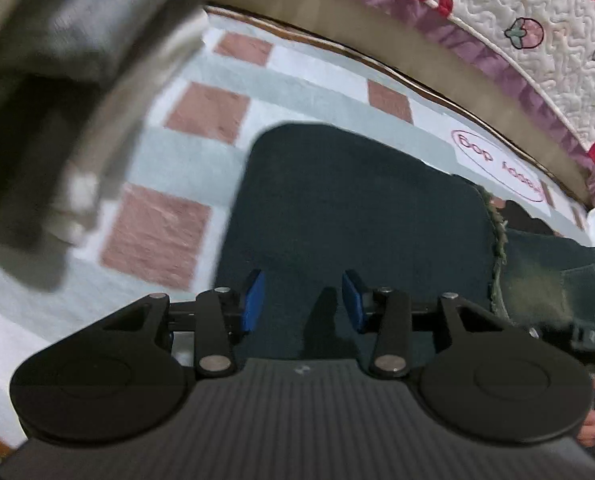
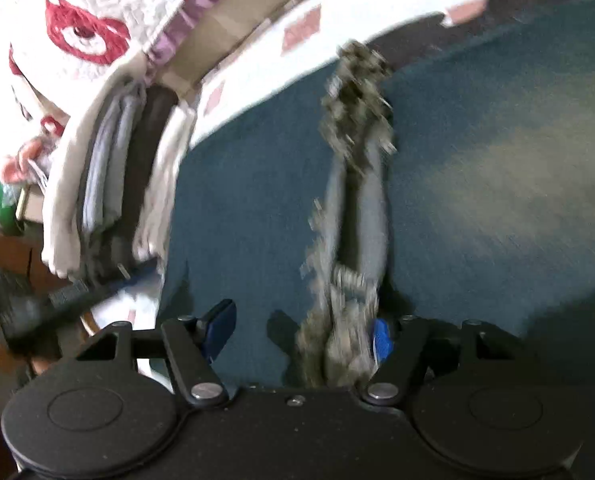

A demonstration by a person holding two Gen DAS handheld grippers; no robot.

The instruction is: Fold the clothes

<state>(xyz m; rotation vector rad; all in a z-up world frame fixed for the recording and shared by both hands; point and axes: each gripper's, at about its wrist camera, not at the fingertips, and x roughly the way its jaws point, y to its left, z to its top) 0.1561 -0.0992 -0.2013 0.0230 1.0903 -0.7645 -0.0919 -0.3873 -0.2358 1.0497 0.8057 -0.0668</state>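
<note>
Dark jeans are spread on the checked bed sheet. The left claw is held partly apart and the right claw wide apart; nothing is gripped.

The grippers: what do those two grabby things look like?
The left gripper and the right gripper look alike: a black ribbed body, two round black discs, black link bars with silver pins, and blue pads on the fingertips. No cables or sleeves show.

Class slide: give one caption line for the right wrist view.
Open right hand-held gripper over dark jeans, frayed hem between its fingers, folded stack behind.
</note>
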